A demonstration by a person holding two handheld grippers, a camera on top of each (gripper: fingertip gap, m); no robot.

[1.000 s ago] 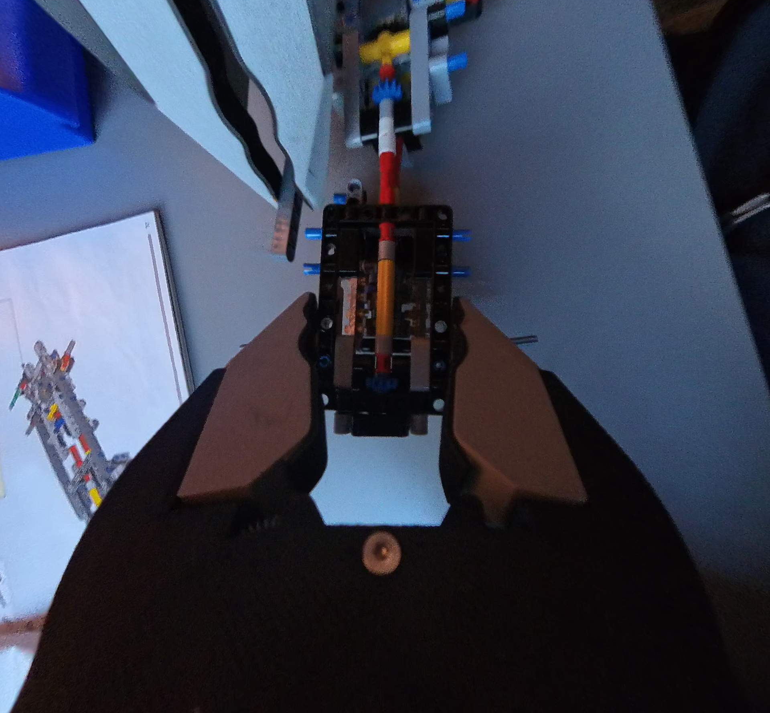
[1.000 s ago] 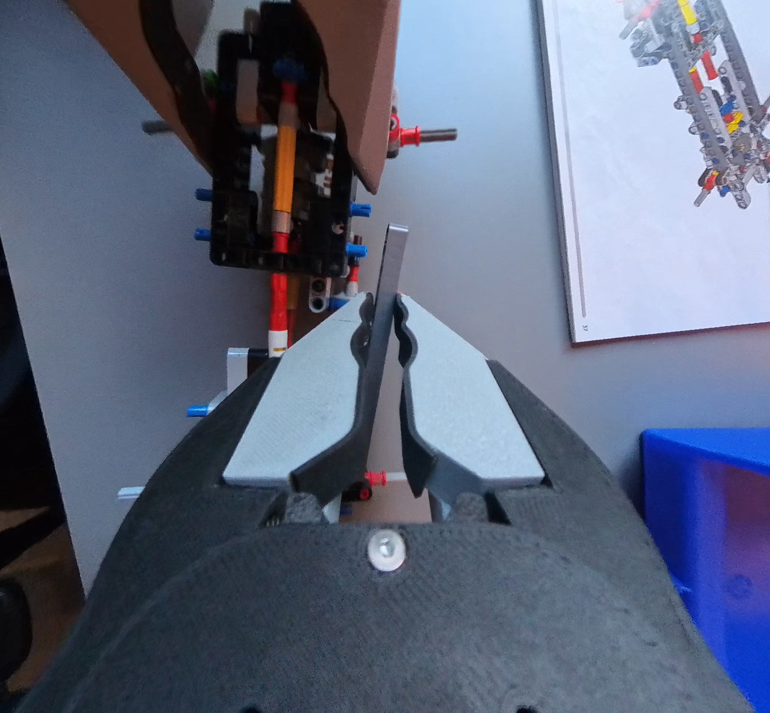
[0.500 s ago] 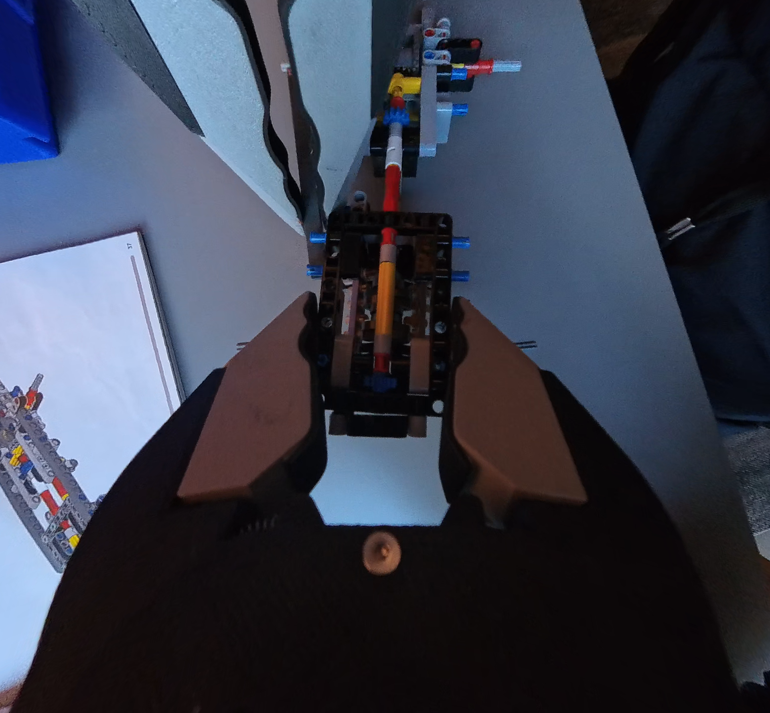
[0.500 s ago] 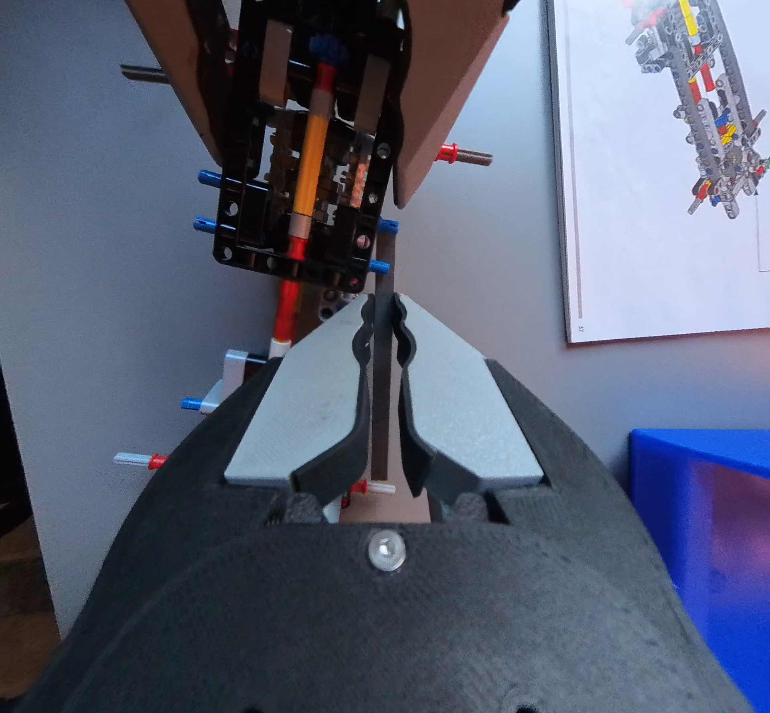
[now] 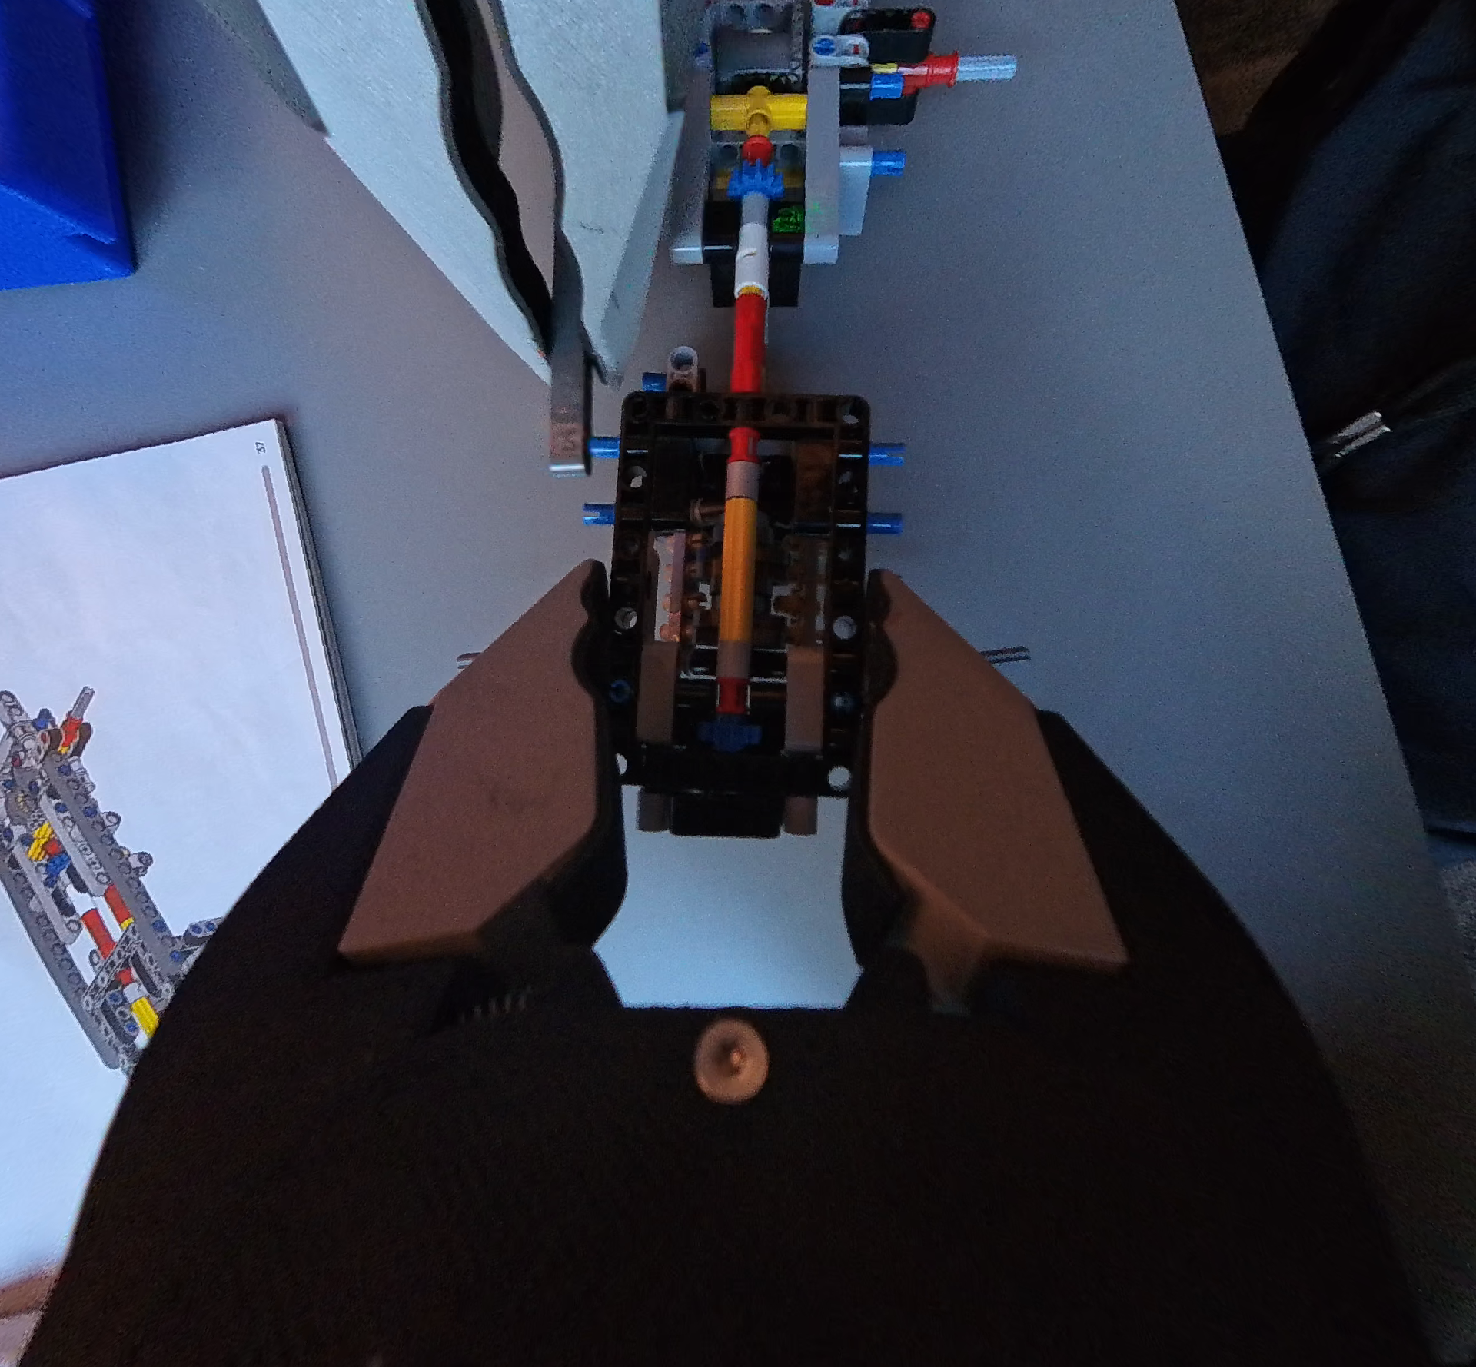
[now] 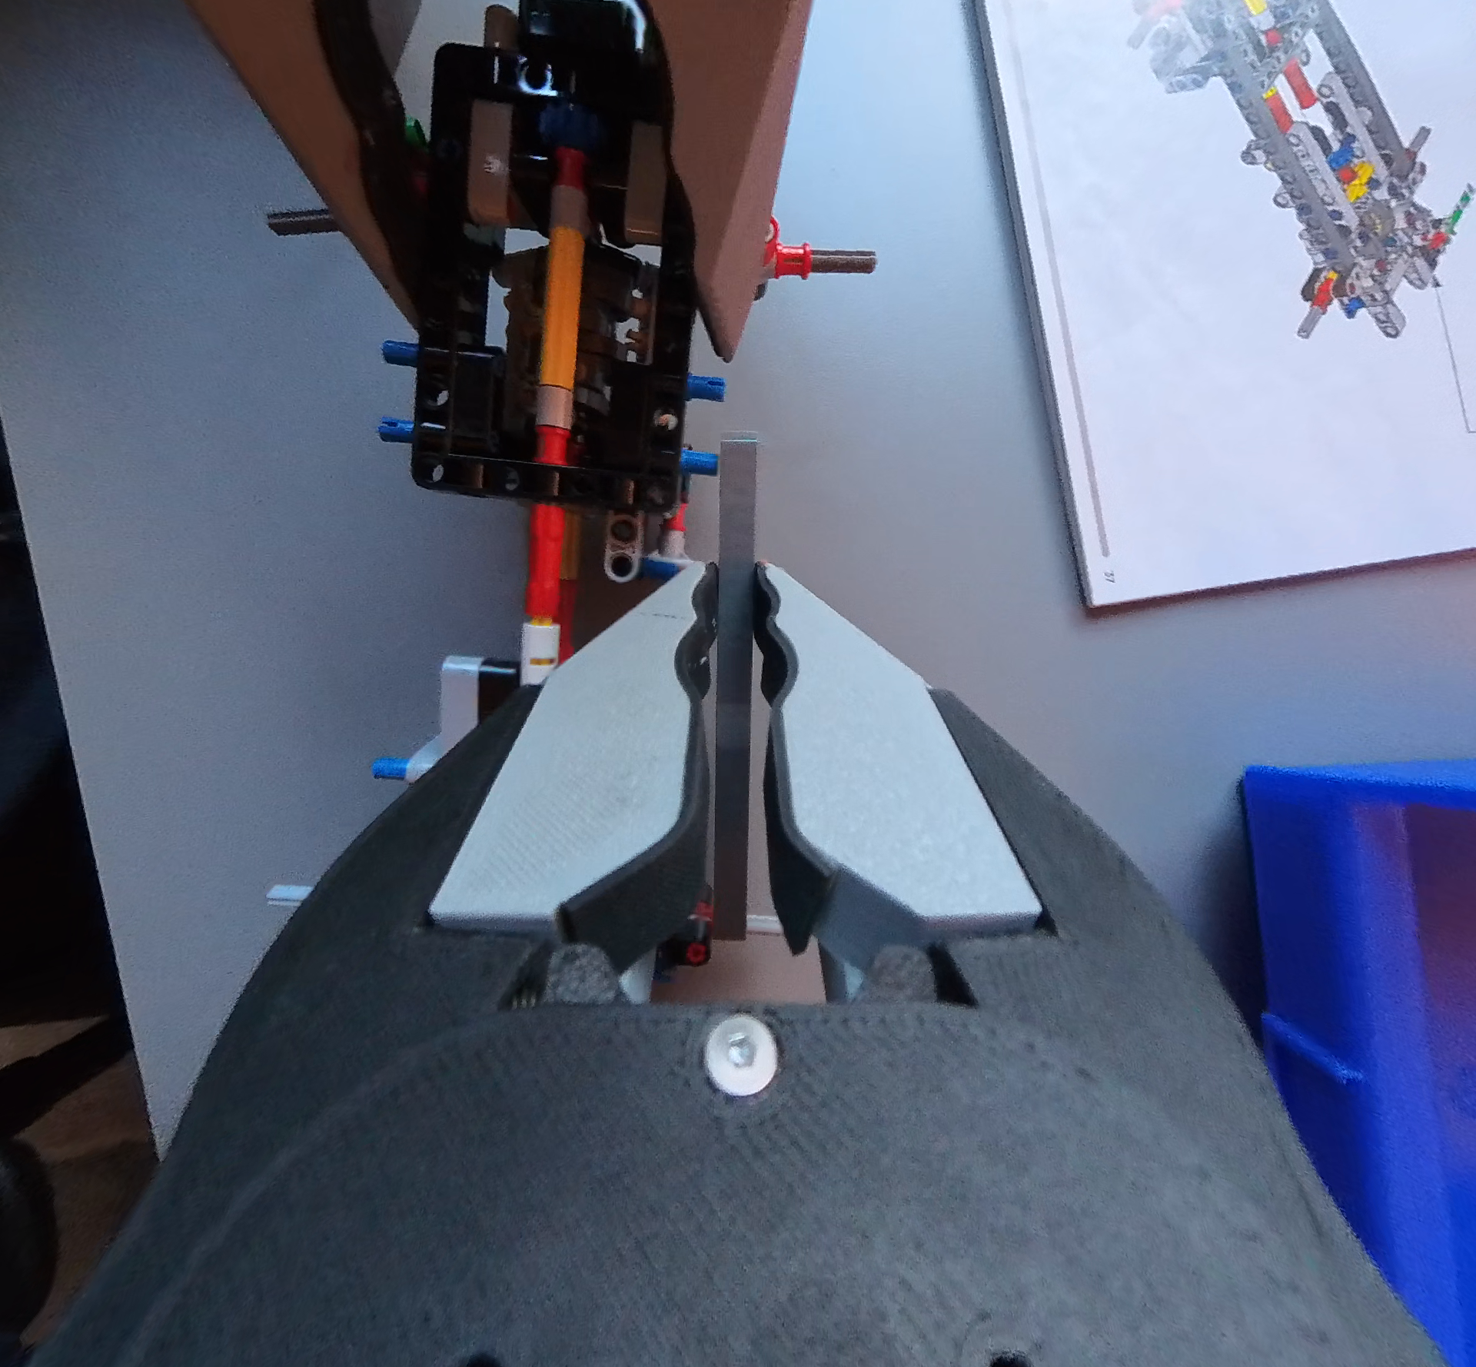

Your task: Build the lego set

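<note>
- Left wrist view: the left tongs (image 5: 739, 658) are clamped on a black frame (image 5: 739, 586) of a toy brick model, with the brown fingers (image 5: 511, 753) pressed against its two long sides.
- An orange and red rod (image 5: 736, 578) is seen running down the middle of the frame, and blue pins (image 5: 885, 490) stick out of both sides.
- Past the frame, a red shaft (image 5: 749, 338) leads on to a second block of grey, yellow and black pieces (image 5: 787, 130), lying on the grey worktop (image 5: 1038, 450).
- The right tongs (image 5: 559, 338) come in from the top left, closed on a thin grey beam (image 5: 569, 410) whose tip sits just beside the upper blue pin on the frame's left side.
- An open instruction booklet (image 5: 160, 650) lies to the left, and a blue bin (image 5: 56, 90) is in the top left corner.
- Right wrist view: the right tongs (image 6: 733, 586) are shut on the grey beam (image 6: 735, 514), both dark pads pressed on its flat sides, with the beam poking out past the tips.
- The beam's end is close beside a blue pin (image 6: 699, 461) on the black frame (image 6: 551, 370), which is gripped from above by the brown tongs (image 6: 551, 338).
- The booklet (image 6: 1238, 250) is seen at the upper right, the blue bin (image 6: 1374, 1009) at the lower right.
</note>
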